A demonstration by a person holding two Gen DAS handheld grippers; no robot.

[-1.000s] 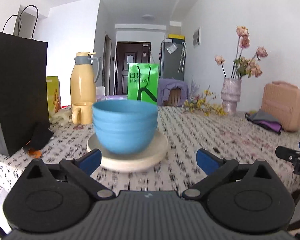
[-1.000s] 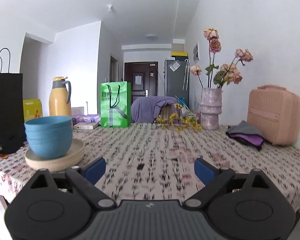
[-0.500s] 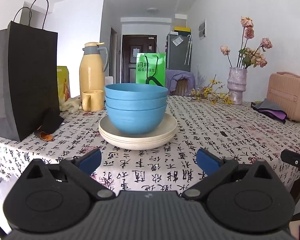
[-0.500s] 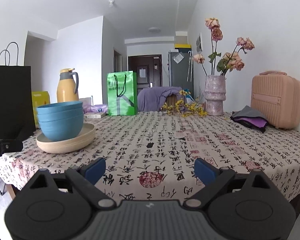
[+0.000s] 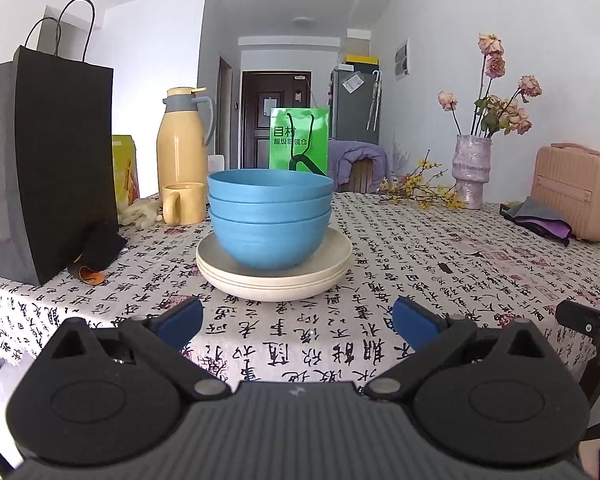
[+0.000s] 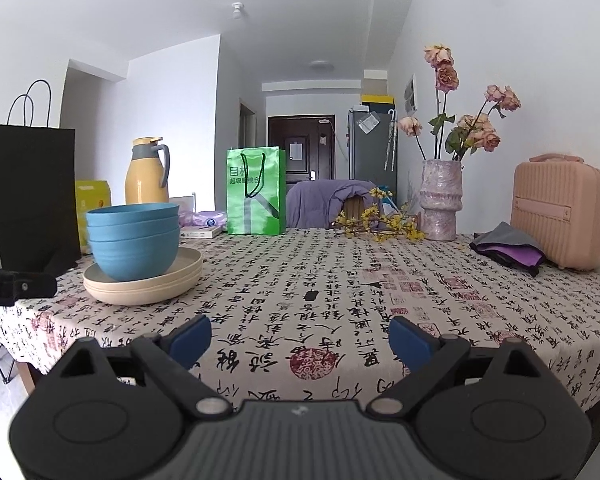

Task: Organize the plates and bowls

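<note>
Left wrist view: three nested blue bowls sit on stacked cream plates on the printed tablecloth, directly ahead of the left gripper. Its jaws stand wide apart, holding nothing. The right gripper is likewise spread wide and empty, with the stack to its left.

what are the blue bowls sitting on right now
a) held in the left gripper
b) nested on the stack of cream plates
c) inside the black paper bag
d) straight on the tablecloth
b: the blue bowls sit nested together on top of the cream plates, and both the left gripper and the right gripper are open and clear of them.
</note>
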